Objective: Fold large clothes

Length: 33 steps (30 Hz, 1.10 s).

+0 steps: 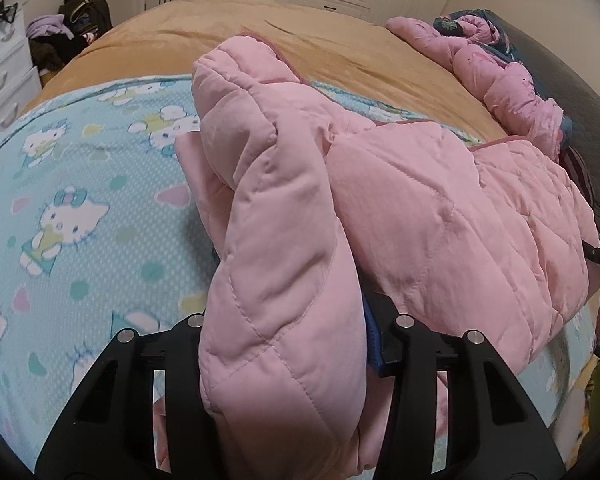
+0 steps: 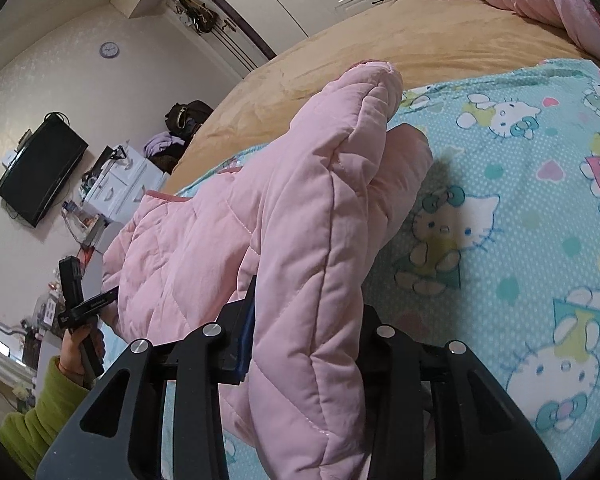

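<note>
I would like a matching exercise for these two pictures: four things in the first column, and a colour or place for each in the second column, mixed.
Column one:
1. quilted jacket
2. cartoon-cat sheet
3. blanket
4. wall clock

Column two:
A. tan, on the far part of the bed
B. pink, clamped in both hand-held grippers
C. on the pale wall
D. light blue, under the jacket

Pairs: 1-B, 2-D, 3-A, 4-C
</note>
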{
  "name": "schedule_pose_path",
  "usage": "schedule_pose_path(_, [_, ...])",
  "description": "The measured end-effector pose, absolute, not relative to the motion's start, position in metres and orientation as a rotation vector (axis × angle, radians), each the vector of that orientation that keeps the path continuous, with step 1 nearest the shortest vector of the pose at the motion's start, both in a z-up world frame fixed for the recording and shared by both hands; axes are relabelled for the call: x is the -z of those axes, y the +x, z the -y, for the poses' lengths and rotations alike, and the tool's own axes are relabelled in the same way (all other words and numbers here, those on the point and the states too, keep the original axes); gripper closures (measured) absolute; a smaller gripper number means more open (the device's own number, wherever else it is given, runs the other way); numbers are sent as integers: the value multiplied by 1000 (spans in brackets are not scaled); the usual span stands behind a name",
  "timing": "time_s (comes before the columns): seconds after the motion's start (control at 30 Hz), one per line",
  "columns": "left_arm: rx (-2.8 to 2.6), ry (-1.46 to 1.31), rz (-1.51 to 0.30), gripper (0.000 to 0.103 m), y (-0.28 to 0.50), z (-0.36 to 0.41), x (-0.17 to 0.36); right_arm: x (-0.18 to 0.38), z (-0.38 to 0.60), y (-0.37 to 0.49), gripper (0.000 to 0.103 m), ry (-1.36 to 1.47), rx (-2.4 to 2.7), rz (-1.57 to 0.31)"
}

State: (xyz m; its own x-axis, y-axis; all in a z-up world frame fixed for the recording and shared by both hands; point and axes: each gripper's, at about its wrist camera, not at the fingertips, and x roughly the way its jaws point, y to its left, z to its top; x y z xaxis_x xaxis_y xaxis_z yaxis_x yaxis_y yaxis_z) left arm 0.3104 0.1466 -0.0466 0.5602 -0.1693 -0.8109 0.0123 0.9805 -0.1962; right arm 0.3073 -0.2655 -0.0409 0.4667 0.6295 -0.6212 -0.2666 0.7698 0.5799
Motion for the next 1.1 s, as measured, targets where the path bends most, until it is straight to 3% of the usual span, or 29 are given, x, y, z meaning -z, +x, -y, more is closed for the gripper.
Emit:
schedule_pose_path(0.77, [94, -181, -978, 63, 264, -153, 64, 67, 265, 276, 66, 380, -476, -1036])
schedule_pose_path(0.97, [92, -182, -987, 61, 267, -153, 69, 84, 266, 279, 56, 381, -400, -1082])
schedule_pose_path(1.1, [86, -188, -992, 57, 270, -154, 72, 92, 265, 281, 42, 359, -335, -1103])
